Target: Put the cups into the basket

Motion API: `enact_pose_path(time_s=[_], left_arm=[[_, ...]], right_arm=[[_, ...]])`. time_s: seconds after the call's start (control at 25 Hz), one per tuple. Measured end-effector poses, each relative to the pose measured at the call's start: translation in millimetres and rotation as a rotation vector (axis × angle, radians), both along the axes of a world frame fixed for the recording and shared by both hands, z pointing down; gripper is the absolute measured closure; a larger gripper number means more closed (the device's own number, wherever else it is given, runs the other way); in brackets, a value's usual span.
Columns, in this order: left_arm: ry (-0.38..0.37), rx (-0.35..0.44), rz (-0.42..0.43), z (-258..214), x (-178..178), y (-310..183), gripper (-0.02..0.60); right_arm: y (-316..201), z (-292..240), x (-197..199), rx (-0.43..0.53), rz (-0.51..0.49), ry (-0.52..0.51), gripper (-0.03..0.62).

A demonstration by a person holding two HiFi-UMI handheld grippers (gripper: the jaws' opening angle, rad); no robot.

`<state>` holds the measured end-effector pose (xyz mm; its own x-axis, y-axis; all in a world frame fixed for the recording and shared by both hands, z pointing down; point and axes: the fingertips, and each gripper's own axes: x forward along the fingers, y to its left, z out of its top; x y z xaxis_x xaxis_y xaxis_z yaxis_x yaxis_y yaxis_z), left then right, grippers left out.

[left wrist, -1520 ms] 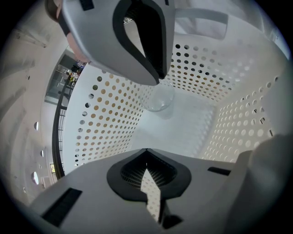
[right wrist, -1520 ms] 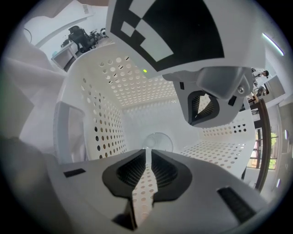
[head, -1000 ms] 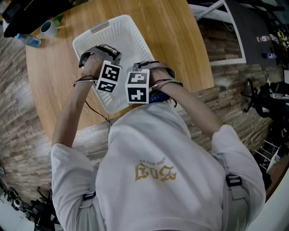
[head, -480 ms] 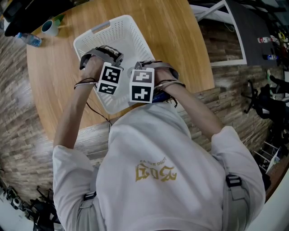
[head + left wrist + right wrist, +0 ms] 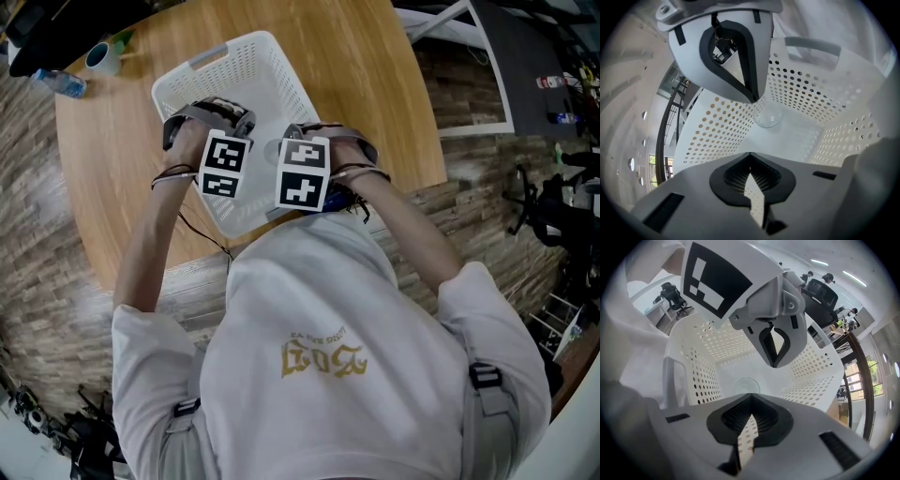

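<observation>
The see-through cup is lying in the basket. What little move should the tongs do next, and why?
Probably lift both tongs out of the basket. The clear cup lies on the basket floor, and the left tongs and right tongs are shut with nothing in them, so their work inside looks done. A white cup stands on the table beyond the basket.

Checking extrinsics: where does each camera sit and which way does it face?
Left gripper view: rides the left gripper, looks past its closed jaws down into the white basket at a clear cup on its floor; the right gripper shows above.
Right gripper view: rides the right gripper, same aim; the left gripper with its marker cube shows above.
Head view: on the person's head, steeply down on shirt, forearms and both grippers over the basket on the wooden table.
Shared: both gripper views see the cup; all three the basket.
</observation>
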<state>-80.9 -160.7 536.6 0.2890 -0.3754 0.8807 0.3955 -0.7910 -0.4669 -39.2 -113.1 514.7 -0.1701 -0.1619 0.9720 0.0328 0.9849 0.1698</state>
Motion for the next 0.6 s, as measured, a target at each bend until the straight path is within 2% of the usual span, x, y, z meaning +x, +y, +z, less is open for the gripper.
enact_pose_path(time_s=[0.6], left_arm=[[0.111, 0.0, -0.135, -32.1, -0.2, 3.7, 0.577]], right_arm=[[-6.9, -13.8, 4.3, 0.042, 0.056, -0.088, 0.584]])
